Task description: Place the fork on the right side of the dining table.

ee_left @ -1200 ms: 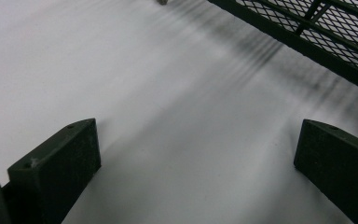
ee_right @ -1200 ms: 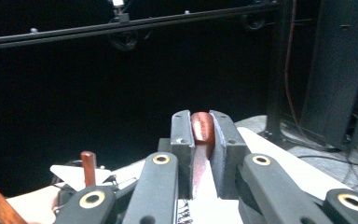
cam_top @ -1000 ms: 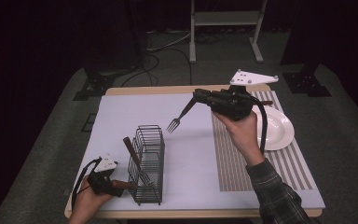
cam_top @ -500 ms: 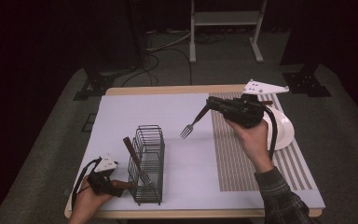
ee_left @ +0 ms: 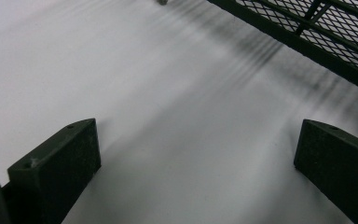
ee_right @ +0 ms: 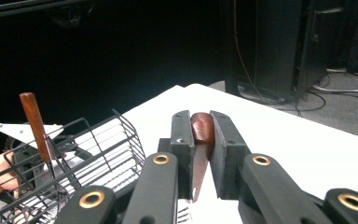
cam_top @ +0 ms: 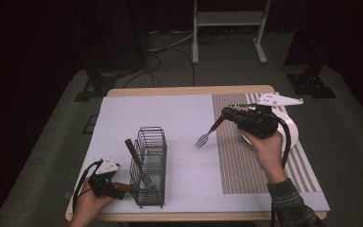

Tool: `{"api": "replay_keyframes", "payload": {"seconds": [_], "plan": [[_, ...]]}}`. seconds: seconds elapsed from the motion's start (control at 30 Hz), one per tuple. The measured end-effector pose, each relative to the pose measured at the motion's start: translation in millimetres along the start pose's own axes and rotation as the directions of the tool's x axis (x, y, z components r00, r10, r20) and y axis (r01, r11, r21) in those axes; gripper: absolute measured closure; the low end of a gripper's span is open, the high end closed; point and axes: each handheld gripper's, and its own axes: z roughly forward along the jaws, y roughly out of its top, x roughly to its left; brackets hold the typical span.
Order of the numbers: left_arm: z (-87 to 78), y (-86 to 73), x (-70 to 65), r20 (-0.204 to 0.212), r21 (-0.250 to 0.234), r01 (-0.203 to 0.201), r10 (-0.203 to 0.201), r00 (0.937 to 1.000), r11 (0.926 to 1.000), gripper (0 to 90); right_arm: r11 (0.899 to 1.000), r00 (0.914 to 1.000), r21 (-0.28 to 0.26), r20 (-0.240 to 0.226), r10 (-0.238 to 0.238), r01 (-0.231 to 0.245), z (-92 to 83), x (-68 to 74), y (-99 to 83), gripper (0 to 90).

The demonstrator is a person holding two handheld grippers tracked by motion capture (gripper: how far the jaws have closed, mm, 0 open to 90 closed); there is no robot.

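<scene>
Resting at lower left of the high view, left gripper (cam_top: 105, 182), jaws spread wide and empty over bare white mat (ee_left: 177, 116) in its own view, just beside the near end of the black wire basket (cam_top: 149, 168). Standing in that basket left of centre, a brown-handled utensil (cam_top: 133, 156), leaning, handle up.

Hanging right of centre, well apart from the basket, a brown-handled fork (cam_top: 207, 134) clenched at the handle by the right gripper (cam_top: 227, 116); pads pressed on the handle on both sides in the right gripper view (ee_right: 202, 135). Running lower left from the jaws, the fork's long axis, tines lowest and aimed toward the basket. Sitting at far right behind the hand, a white plate (cam_top: 290, 130) on the striped placemat (cam_top: 236, 161).

Judged from this: basket lying lower left of the fork, along its own line; tines-first drop needing travel leftward and a steeper tilt.
</scene>
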Motion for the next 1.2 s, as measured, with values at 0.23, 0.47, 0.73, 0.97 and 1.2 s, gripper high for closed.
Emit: {"api": "replay_keyframes", "payload": {"seconds": [0.23, 0.47, 0.73, 0.97, 1.2], "plan": [[0.0, 0.0, 0.1, 0.001, 0.000, 0.000, 0.000, 1.0000, 1.0000, 0.0, 0.999, 0.9990, 0.020, 0.037, 0.026, -0.027, -13.5, -8.8, -11.8, 80.0], [0.1, 0.0, 0.1, 0.002, 0.000, 0.002, -0.002, 1.0000, 1.0000, 0.0, 0.998, 0.9952, 0.031, 0.078, 0.059, -0.061, -31.5, -17.2, -23.6, 80.0], [0.2, -0.1, 0.0, 0.001, -0.001, 0.002, -0.002, 1.0000, 1.0000, 0.0, 0.996, 0.9901, 0.028, 0.115, 0.081, -0.085, -51.6, -24.2, -34.0, 79.9], [0.2, -0.1, 0.0, 0.001, -0.002, 0.001, -0.001, 1.0000, 1.0000, 0.0, 0.993, 0.9824, 0.030, 0.152, 0.108, -0.114, -70.6, -28.0, -43.3, 79.9], [0.2, -0.1, 0.0, 0.001, -0.001, 0.002, -0.002, 1.0000, 1.0000, 0.0, 0.990, 0.9749, 0.026, 0.180, 0.131, -0.138, -85.4, -32.3, -51.8, 80.0]]}}
